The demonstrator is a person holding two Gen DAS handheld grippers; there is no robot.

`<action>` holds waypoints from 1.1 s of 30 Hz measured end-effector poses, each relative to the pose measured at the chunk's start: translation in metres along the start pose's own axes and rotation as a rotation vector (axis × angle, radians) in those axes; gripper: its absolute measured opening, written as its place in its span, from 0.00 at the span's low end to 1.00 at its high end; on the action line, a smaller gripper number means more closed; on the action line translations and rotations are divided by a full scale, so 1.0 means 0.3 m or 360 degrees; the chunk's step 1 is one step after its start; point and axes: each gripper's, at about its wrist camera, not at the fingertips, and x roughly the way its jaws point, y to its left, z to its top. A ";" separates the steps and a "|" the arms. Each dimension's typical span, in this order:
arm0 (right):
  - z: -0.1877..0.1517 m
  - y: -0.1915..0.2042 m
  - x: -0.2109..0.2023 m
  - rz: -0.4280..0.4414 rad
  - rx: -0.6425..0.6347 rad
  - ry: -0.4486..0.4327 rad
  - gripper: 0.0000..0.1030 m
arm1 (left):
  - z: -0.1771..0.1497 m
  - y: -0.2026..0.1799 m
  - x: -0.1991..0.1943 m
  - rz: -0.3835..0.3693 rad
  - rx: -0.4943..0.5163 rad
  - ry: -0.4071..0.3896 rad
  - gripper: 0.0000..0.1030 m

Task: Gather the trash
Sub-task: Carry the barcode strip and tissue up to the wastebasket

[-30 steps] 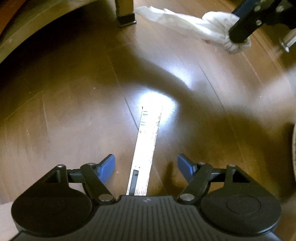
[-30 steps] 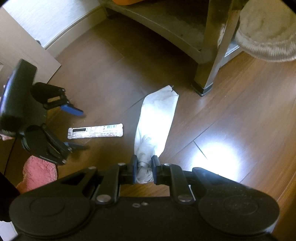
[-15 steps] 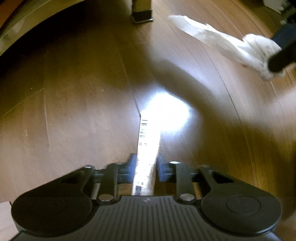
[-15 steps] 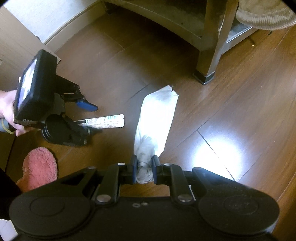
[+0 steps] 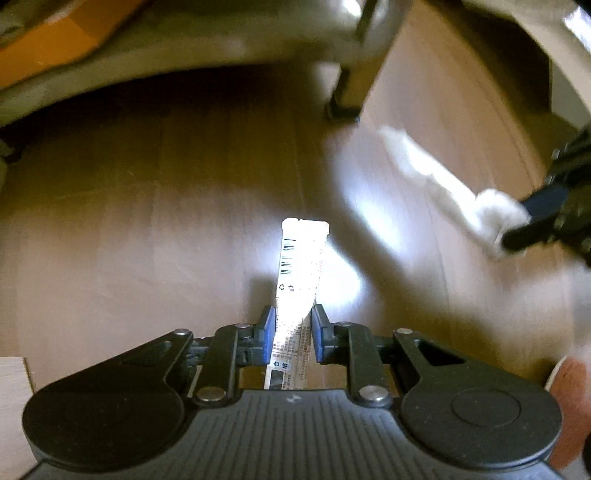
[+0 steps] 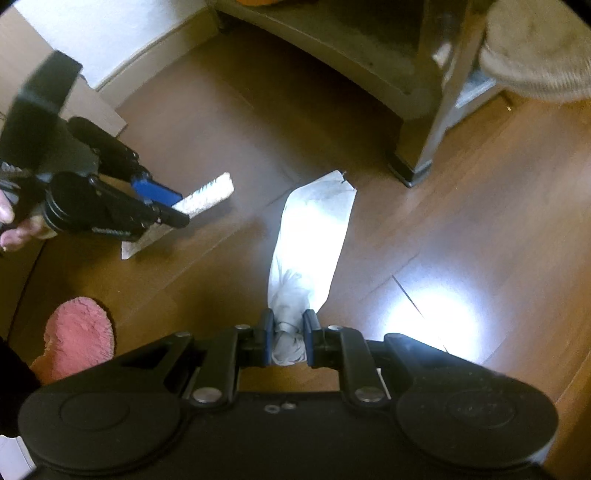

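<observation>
left gripper (image 5: 292,334): clamped, raised | right gripper (image 6: 287,338): clamped, low

A brown wood-plank floor (image 6: 480,206) lies ahead of the claw, with a bright glare patch (image 6: 432,314) to its right. Beyond stands a low table, its leg (image 6: 428,140) dark-footed. A pale wall (image 6: 122,33) runs far left, possibly with a baseboard.
</observation>
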 end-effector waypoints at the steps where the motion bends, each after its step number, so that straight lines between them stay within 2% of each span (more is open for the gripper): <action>1: 0.006 0.009 -0.006 0.0006 -0.0012 -0.0009 0.15 | 0.003 0.005 -0.025 -0.0002 -0.0016 -0.0031 0.19; 6: 0.048 0.056 -0.043 0.0025 -0.0031 -0.0082 0.15 | 0.011 0.011 -0.153 0.0008 -0.0097 -0.0201 0.19; 8: 0.076 0.079 -0.067 0.0036 -0.0048 -0.0118 0.15 | 0.052 0.037 -0.233 -0.0004 -0.0146 -0.0268 0.19; 14: 0.174 0.157 -0.212 0.0059 -0.0176 -0.0299 0.15 | 0.101 0.075 -0.440 0.0036 -0.0267 -0.0534 0.19; 24: 0.294 0.223 -0.567 0.0053 -0.0300 -0.0646 0.15 | 0.179 0.119 -0.833 0.0136 -0.0375 -0.0945 0.19; 29: 0.322 0.236 -0.781 0.0054 -0.0357 -0.0857 0.15 | 0.246 0.100 -1.039 0.0163 -0.0363 -0.1119 0.19; 33: 0.340 0.266 -0.947 -0.0016 -0.0460 -0.1027 0.15 | 0.303 0.067 -1.195 0.0190 -0.0299 -0.1271 0.19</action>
